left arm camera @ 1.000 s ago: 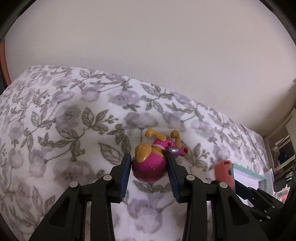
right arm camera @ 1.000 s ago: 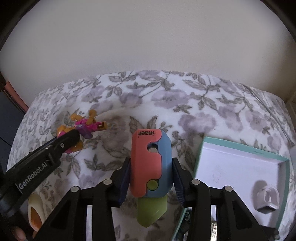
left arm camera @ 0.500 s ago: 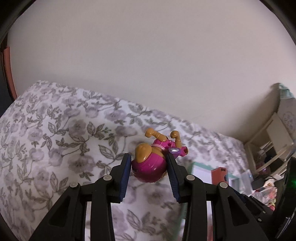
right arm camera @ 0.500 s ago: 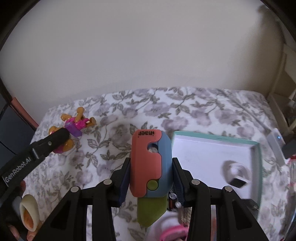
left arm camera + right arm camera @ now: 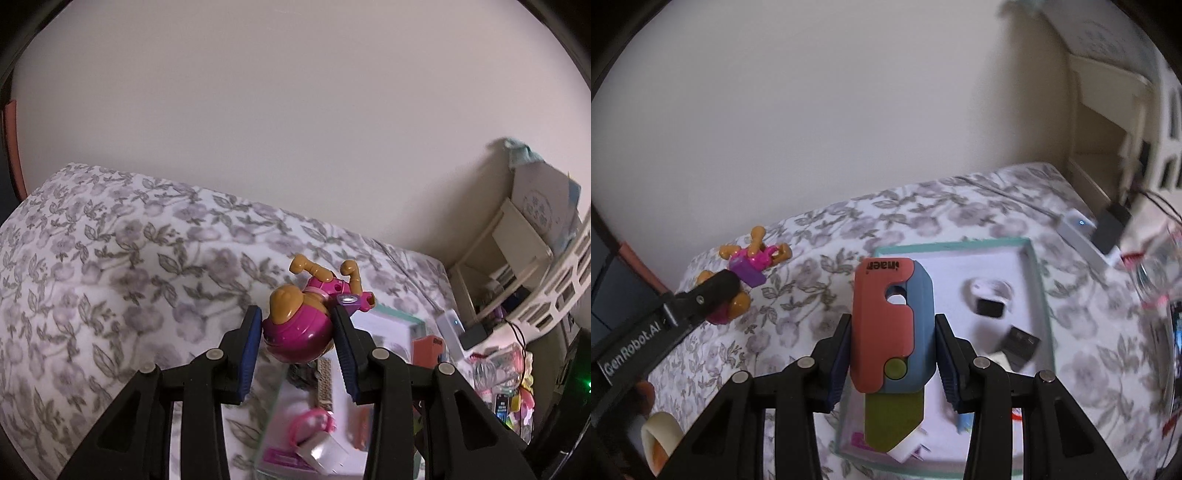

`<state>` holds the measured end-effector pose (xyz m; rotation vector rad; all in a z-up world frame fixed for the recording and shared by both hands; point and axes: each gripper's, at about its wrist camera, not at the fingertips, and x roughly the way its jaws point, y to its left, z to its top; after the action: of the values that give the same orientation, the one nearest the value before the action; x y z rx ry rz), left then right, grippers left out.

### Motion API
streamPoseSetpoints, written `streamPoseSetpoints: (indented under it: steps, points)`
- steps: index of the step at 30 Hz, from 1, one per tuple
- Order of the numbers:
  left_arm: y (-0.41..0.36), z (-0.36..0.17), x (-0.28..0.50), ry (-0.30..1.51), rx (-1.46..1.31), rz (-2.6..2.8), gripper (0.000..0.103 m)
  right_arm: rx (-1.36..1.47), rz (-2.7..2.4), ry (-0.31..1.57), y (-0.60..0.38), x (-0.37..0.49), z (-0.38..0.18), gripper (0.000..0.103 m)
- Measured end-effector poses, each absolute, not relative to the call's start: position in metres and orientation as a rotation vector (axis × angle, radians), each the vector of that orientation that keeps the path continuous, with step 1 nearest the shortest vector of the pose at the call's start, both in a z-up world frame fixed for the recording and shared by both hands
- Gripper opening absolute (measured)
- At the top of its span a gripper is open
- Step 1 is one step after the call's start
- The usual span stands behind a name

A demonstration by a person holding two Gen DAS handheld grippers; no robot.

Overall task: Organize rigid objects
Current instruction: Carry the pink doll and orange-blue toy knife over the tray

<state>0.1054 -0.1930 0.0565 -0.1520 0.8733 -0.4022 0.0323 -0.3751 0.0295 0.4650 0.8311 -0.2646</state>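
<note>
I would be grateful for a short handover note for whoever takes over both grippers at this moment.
Left gripper: shut on the magenta and tan plastic dog figure, held in the air above the floral bedspread.
Right gripper: shut on the coral, blue and green plastic toy knife, held over the white tray with a teal rim.
Tray: on the bedspread, already holding a white ring-shaped gadget, a small black block and other small items.
Done: both toys picked up.
Left: neither toy is set down yet; the tray looks the likely place.
</note>
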Motion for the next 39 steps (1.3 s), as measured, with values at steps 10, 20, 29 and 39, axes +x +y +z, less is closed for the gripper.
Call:
streamPoseSetpoints:
  steps: [10,20,29,39]
  points:
    - [-0.229,0.039,0.086,0.911,-0.128,-0.419,0.041,0.494,-0.357,0.798,-0.420,-0.007,0.026,0.044]
    - [-0.263,0.007,0.092,0.986,-0.110,-0.431,0.041,0.560,-0.379,0.806,-0.460,-0.008,0.007,0.044]
    - [-0.278,-0.025,0.108,1.050,-0.105,-0.423,0.041,0.562,-0.397,0.855,-0.476,0.008,-0.019,0.044]
    - [-0.282,-0.047,0.117,1.098,-0.113,-0.415,0.041,0.509,-0.367,0.894,-0.465,0.033,-0.034,0.045]
